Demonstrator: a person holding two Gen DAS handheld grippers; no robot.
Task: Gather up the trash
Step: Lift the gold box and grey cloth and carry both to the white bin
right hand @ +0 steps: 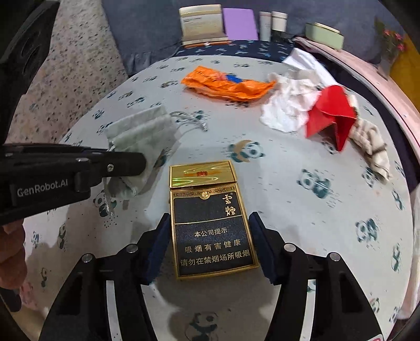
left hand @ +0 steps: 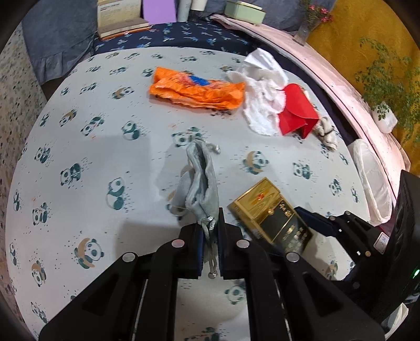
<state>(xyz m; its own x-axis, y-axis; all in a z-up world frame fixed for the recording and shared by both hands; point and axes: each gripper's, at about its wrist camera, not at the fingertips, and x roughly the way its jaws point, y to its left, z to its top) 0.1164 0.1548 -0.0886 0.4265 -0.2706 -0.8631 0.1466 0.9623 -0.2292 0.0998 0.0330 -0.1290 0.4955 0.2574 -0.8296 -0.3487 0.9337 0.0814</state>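
Observation:
My left gripper [left hand: 210, 223] is shut on the edge of a grey drawstring pouch [left hand: 199, 178], which hangs open-mouthed above the panda-print table; the pouch also shows in the right wrist view [right hand: 143, 133], held by the left gripper [right hand: 141, 164]. My right gripper [right hand: 210, 223] holds a gold and black cigarette box [right hand: 210, 220] between its pads, which touch both sides. The box also shows in the left wrist view [left hand: 273, 212] just right of the pouch. An orange wrapper [left hand: 197, 89], crumpled white tissue [left hand: 262, 97] and a red paper piece [left hand: 296, 110] lie farther back.
A knotted beige cloth scrap [left hand: 326, 131] lies right of the red paper. A white plastic-lined bin [left hand: 372, 181] sits at the table's right edge. Books [left hand: 118, 18], a purple box [left hand: 158, 10], cylinders and a green tin [left hand: 245, 10] stand at the back.

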